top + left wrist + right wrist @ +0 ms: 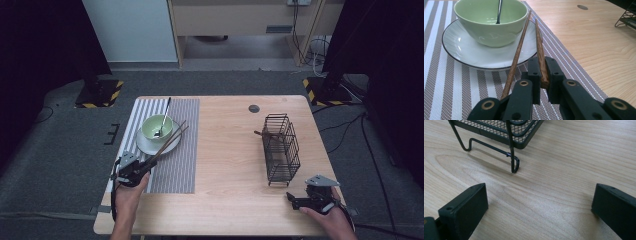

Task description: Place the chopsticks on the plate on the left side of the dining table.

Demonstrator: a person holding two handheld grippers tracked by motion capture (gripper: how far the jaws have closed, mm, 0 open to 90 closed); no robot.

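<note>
Light wood desk (230, 165), rounded corners, round grey cable port (254, 108) near far edge. Dark grey carpet floor (60, 145) on all sides. Black stands at both far corners, feet marked with yellow-black hazard tape (100, 93) (320, 90). Dark curtains (35, 45) at left and right. Pale wall panel (131, 30) at back left, wooden cabinet (235, 20) beside it, cables (312, 47) hanging at its right. Even, soft overhead light.
</note>
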